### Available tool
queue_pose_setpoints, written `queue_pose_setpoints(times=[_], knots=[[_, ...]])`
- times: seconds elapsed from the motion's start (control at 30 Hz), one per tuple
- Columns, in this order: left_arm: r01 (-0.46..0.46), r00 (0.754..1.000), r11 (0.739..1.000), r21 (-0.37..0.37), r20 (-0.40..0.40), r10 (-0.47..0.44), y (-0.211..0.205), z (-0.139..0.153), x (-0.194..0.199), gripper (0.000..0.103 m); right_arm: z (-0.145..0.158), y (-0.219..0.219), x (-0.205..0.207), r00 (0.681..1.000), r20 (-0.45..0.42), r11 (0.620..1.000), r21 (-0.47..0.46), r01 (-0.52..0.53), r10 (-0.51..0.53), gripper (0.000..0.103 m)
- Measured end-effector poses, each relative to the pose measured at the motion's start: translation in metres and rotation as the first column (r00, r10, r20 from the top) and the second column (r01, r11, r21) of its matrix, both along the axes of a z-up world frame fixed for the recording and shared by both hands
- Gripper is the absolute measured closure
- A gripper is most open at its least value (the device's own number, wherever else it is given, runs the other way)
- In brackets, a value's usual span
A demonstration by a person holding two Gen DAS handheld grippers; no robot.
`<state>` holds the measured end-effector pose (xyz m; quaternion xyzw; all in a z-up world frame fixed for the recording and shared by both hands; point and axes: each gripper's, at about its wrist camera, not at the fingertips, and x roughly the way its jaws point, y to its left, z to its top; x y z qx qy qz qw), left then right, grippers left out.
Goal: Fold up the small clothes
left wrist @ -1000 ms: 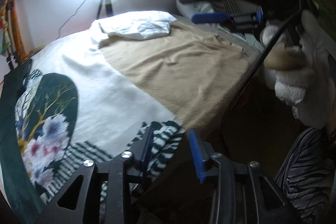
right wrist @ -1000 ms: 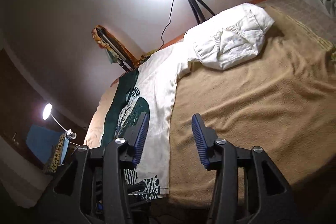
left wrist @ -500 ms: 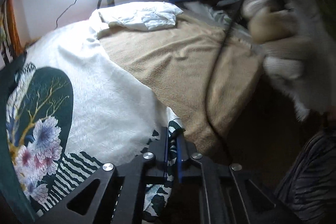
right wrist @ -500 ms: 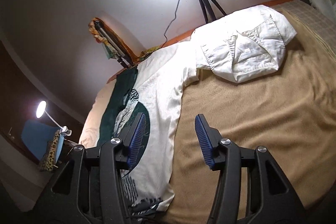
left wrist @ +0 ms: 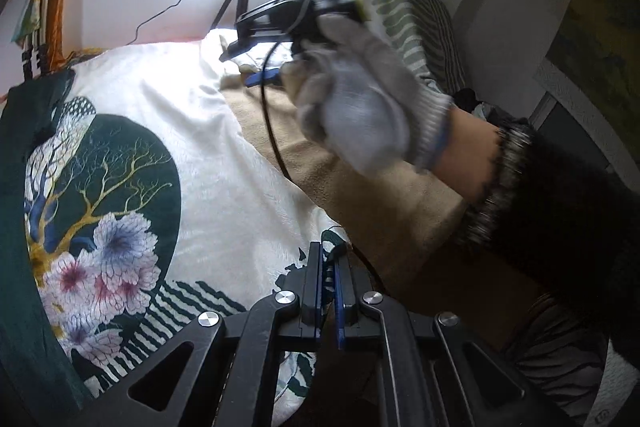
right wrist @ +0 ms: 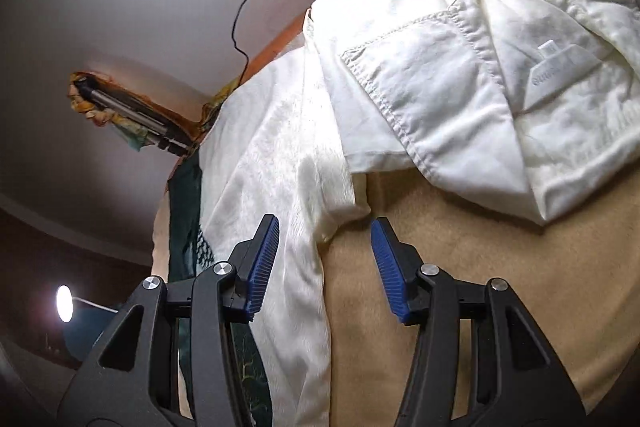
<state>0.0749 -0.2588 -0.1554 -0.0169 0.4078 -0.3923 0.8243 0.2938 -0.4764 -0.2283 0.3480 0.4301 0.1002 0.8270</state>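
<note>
left gripper (left wrist: 329, 279): jaws pinched on printed blanket (left wrist: 224, 163) corner; keep hold
right gripper (right wrist: 325, 259): half open, empty; straddle blanket's edge, then close

Tan blanket (right wrist: 480, 287) free; folded shirt (right wrist: 460, 67) prob. blocks far end.
</note>
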Motion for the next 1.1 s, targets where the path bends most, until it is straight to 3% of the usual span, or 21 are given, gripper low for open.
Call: queue_pose_setpoints(times=[0.07,0.13,0.2,0.27,0.43,0.63,0.83,1.1], knots=[[-0.016,1.0,1.0,-0.012,-0.009,0.016,0.003,-0.003,0.0,0.102,-0.004,0.004,0.012,1.0,-0.012,0.999,-0.03,0.013,-0.013,0.053],[-0.028,0.999,0.999,-0.022,-0.021,0.028,0.006,-0.006,0.0,0.102,-0.005,0.009,0.022,1.0,-0.008,0.999,-0.037,0.013,-0.013,0.067],[-0.046,0.998,0.998,-0.038,-0.038,0.044,0.011,-0.01,0.0,0.102,-0.004,0.015,0.032,1.0,-0.015,0.998,-0.063,0.001,-0.002,0.091],[-0.068,0.997,0.996,-0.055,-0.051,0.065,0.016,-0.014,-0.001,0.102,0.001,0.022,0.036,1.0,-0.006,0.993,-0.12,0.001,-0.002,0.094],[-0.133,0.988,0.983,-0.123,-0.094,0.122,0.037,-0.018,-0.005,0.102,0.033,0.051,0.041,0.997,0.066,0.974,-0.224,-0.027,0.043,0.097],[-0.223,0.969,0.956,-0.189,-0.147,0.197,0.073,-0.021,-0.013,0.102,0.067,0.11,0.045,0.98,0.123,0.952,-0.283,-0.117,0.157,0.098],[-0.268,0.957,0.942,-0.202,-0.168,0.236,0.103,-0.025,-0.023,0.102,0.071,0.19,0.046,0.948,0.104,0.872,-0.433,-0.23,0.301,0.098],[-0.319,0.94,0.926,-0.2,-0.191,0.283,0.131,-0.03,-0.034,0.102,0.05,0.276,0.047,0.9,0.039,0.762,-0.548,-0.344,0.435,0.098]])
